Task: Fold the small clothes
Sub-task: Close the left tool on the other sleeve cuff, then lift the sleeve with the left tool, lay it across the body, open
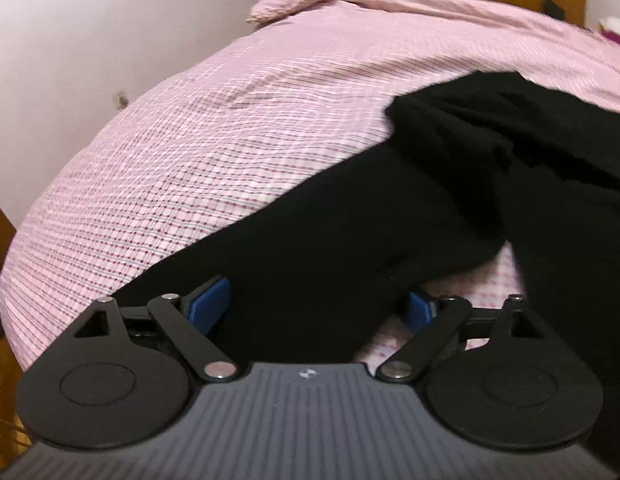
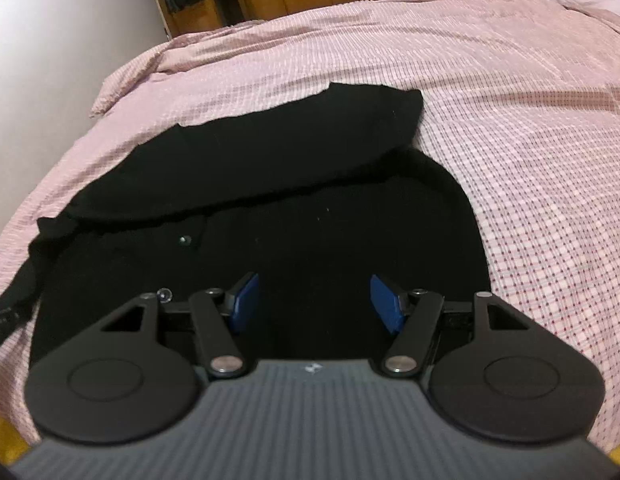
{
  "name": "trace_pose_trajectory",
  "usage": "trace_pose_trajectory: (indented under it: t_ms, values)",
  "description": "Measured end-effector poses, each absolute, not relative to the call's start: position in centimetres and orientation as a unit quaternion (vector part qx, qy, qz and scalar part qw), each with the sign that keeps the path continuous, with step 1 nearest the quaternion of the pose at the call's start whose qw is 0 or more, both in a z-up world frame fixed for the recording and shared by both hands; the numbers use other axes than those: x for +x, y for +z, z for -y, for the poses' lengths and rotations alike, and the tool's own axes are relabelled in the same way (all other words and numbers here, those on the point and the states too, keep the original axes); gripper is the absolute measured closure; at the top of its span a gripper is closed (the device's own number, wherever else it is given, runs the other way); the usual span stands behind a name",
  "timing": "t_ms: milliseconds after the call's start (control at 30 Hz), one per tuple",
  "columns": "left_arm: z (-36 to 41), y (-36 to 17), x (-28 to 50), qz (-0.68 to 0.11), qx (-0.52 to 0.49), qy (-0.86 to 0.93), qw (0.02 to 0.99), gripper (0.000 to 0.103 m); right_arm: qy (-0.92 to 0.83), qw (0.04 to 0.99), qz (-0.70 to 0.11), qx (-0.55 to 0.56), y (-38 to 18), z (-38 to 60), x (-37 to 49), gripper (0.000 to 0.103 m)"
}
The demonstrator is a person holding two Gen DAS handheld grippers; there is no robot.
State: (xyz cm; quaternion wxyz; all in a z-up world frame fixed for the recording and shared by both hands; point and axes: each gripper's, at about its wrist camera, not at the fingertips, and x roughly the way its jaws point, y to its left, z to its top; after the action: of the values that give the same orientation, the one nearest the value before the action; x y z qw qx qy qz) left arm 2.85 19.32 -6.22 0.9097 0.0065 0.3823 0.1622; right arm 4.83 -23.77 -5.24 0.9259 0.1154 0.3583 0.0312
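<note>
**Both grippers over the black garment, nothing gripped**

The black garment (image 2: 269,200) lies partly folded on the pink checked bed (image 2: 510,160). The left gripper (image 1: 316,304) has its jaws released wide over a sleeve; the right gripper (image 2: 314,300) also stands open above the body. Risk: closing now could pinch the bedcover at 5 o'clock of the sleeve, dragging both.

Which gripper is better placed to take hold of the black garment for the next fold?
Probably the left gripper: its open jaws straddle a sleeve-like strip of the black garment. The right gripper faces flat cloth, no edge between its jaws.
</note>
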Motion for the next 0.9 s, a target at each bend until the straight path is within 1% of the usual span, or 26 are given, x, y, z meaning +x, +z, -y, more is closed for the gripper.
trace_pose_trajectory:
  t_ms: [100,133,167,200,233,300,400,567,733,900]
  values:
    - [-20.0,-6.6,3.3,-0.367,0.003,0.169,0.915,0.008,0.027,0.923,-0.364,0.119,-5.6,23.5,4.8,0.039]
    - [-20.0,-6.7,3.5,-0.361,0.005,0.170,0.917,0.011,0.027,0.923,-0.365,0.120,-5.7,23.4,4.7,0.039]
    - [-20.1,-6.7,3.6,-0.353,0.007,0.169,0.920,0.016,0.027,0.922,-0.366,0.121,-5.7,23.3,4.7,0.039]
    - [-20.2,-6.6,3.6,-0.344,0.006,0.167,0.924,0.034,0.027,0.922,-0.366,0.121,-5.7,23.2,4.7,0.039]
    - [-20.3,-6.4,3.6,-0.334,0.006,0.167,0.927,0.061,0.027,0.922,-0.366,0.121,-5.7,23.2,4.7,0.039]
    - [-20.7,-5.7,3.8,-0.326,0.014,0.189,0.926,0.088,0.028,0.923,-0.365,0.122,-5.5,23.0,4.6,0.039]
    - [-22.9,-4.5,3.7,-0.304,-0.009,0.230,0.925,0.091,0.028,0.925,-0.360,0.122,-5.3,23.0,4.5,0.039]
    - [-25.4,-1.9,3.7,-0.261,-0.003,0.271,0.926,0.091,0.025,0.925,-0.355,0.133,-5.2,23.3,4.6,0.039]
    - [-25.4,0.6,4.7,-0.234,0.015,0.282,0.930,0.091,0.031,0.924,-0.356,0.136,-5.4,23.2,4.6,0.039]
    - [-24.2,1.7,5.8,-0.229,-0.010,0.263,0.937,0.091,0.033,0.923,-0.357,0.138,-5.5,23.2,4.5,0.039]
